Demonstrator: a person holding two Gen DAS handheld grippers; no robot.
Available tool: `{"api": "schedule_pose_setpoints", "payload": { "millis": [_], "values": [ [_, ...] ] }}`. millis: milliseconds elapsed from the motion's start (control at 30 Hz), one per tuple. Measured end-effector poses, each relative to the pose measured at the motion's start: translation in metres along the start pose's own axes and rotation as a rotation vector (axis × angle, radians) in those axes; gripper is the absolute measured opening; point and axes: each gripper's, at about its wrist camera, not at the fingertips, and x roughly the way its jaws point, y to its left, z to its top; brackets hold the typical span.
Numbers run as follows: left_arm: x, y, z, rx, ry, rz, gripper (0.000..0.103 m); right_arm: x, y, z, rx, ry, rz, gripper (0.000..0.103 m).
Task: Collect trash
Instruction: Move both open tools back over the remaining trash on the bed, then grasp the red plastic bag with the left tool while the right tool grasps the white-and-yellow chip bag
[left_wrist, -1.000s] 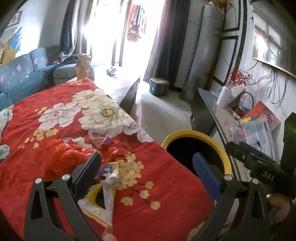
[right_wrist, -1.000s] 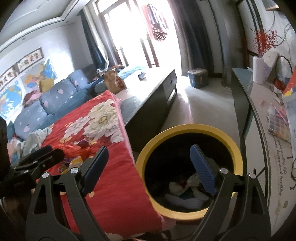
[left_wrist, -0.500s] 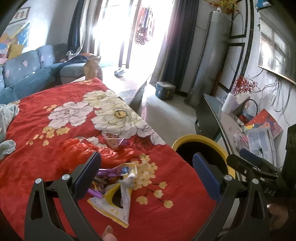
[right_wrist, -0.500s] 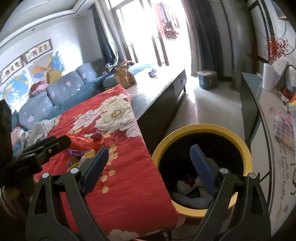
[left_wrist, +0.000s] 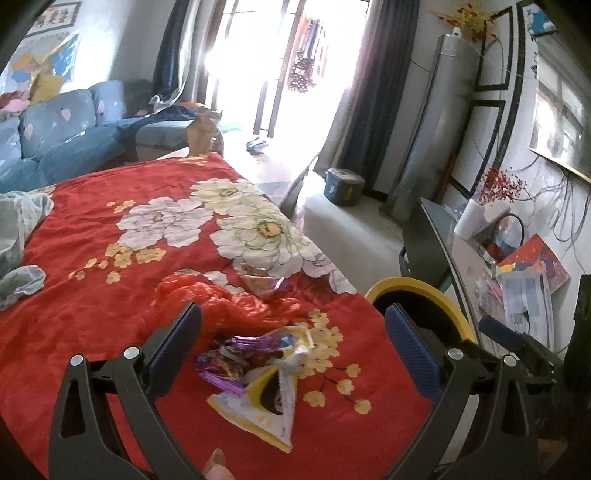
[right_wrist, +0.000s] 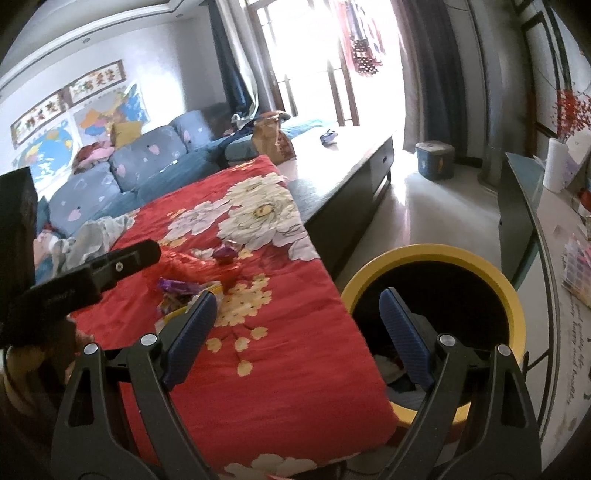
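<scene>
The trash is a little heap on the red flowered blanket, near the edge closest to the bin. Front of the heap is a white-and-yellow wrapper, a flat wedge whose long axis runs from its wide near end up to a crumpled tip pointing away from the camera, toward the blanket's yellow blossoms. Tucked against its far-left side are purple foil wrappers; I can't get a solid count, they're bunched up. Behind those sits one crumpled red plastic bag, and just past it one clear-ish wrapper by the big white flowers.

So that's four kinds of trash in one cluster, plus one bin with a yellow rim, standing on the floor right beside the blanket edge. From the right view you can see some stuff already inside it.

Left gripper is wide open, nothing in it, hanging over the heap with the wrappers between its fingers. Right gripper is also spread wide and empty, straddling the blanket edge and the bin.
</scene>
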Motion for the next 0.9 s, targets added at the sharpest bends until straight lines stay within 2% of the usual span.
{"api": "schedule_pose_setpoints", "payload": {
  "millis": [900],
  "values": [
    [-0.01,0.074,0.004,-0.172,-0.035,0.086,0.096,0.021,0.053,-0.008,-0.103,0.074,0.088,0.081]
  ]
}}
